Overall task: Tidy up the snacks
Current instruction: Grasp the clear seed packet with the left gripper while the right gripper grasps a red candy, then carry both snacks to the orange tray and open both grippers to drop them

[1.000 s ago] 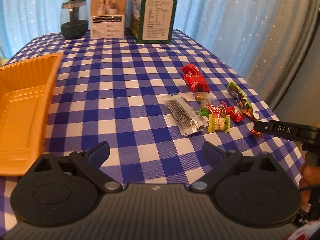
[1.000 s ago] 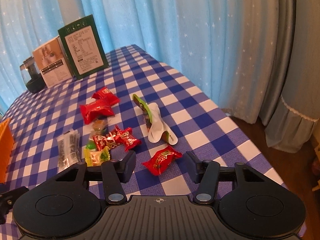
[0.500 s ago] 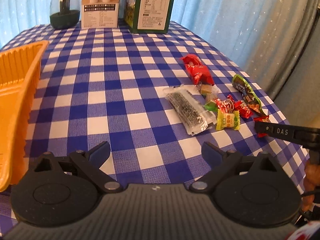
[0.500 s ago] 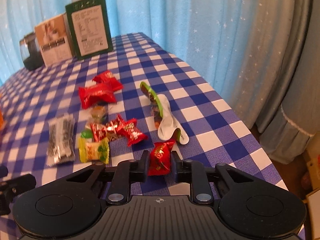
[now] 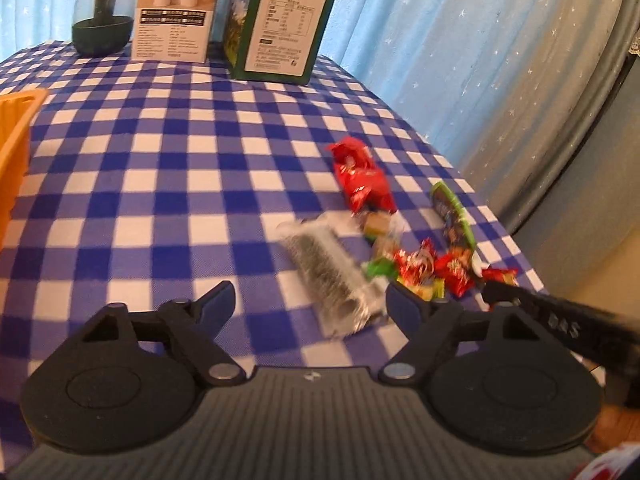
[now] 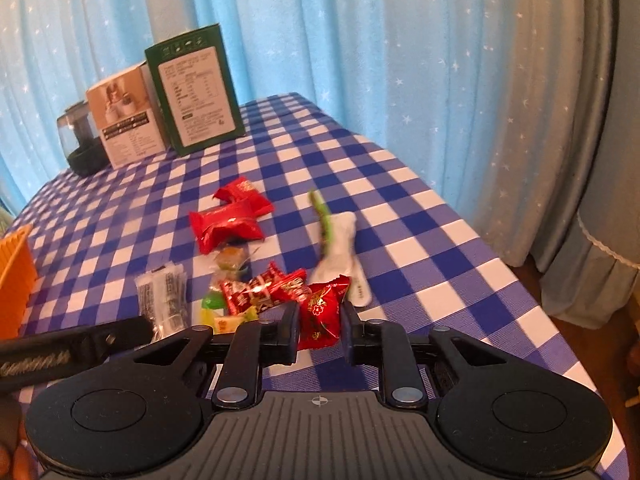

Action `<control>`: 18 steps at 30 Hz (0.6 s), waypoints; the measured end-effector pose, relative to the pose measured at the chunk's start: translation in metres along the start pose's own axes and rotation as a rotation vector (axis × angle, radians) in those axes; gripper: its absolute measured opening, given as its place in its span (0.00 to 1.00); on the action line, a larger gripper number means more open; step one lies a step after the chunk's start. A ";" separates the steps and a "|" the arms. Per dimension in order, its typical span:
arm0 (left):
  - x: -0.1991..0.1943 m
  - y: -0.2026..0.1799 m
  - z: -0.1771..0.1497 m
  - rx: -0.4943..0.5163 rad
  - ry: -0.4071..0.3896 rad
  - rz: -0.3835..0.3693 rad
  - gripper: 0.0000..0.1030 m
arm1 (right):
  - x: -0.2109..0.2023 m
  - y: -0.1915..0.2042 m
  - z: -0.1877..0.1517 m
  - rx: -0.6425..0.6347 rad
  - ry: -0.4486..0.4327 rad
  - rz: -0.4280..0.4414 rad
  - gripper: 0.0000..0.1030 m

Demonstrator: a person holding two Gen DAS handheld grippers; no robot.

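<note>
1. The checked tablecloth (image 5: 160, 184) looked like matt woven cloth.
2. At its 12 o'clock edge, the green box (image 5: 280, 20) looked like smooth printed card.
3. The red candy wrapper (image 6: 320, 316) was glossy crinkled foil.
4. The orange tray (image 5: 14, 136) looked like smooth plastic.
5. The curtain (image 6: 360, 40) was thin cloth.

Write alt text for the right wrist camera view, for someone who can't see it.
The right gripper is shut on a red foil-wrapped candy above a blue-and-white checked tablecloth. More wrapped snacks lie scattered beyond it, with a green carton at the back.
</note>
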State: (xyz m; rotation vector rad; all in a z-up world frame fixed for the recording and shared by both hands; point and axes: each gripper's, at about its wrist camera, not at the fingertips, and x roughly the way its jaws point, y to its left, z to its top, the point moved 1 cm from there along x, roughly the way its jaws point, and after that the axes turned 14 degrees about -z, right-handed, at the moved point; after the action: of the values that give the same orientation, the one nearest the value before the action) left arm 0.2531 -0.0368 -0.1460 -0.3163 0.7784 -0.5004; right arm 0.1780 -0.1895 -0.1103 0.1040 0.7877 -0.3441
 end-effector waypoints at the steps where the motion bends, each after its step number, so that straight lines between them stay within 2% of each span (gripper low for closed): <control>1: 0.006 -0.002 0.003 0.003 0.006 0.001 0.68 | -0.001 -0.002 0.001 0.006 0.000 0.000 0.20; 4: 0.023 -0.006 0.010 0.008 0.028 0.017 0.54 | -0.001 -0.005 0.001 0.021 0.003 0.005 0.20; 10: 0.042 -0.020 0.013 0.068 0.077 0.059 0.38 | -0.002 -0.007 0.003 0.034 0.004 0.016 0.20; 13: 0.042 -0.024 0.010 0.108 0.087 0.078 0.36 | -0.004 -0.006 0.004 0.035 0.001 0.027 0.20; 18: 0.031 -0.023 0.004 0.120 0.101 0.094 0.34 | -0.014 0.002 0.007 0.028 -0.012 0.054 0.20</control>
State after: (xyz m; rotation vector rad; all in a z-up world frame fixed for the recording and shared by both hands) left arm 0.2678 -0.0719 -0.1513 -0.1435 0.8539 -0.4749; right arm 0.1747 -0.1858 -0.0955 0.1488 0.7667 -0.3044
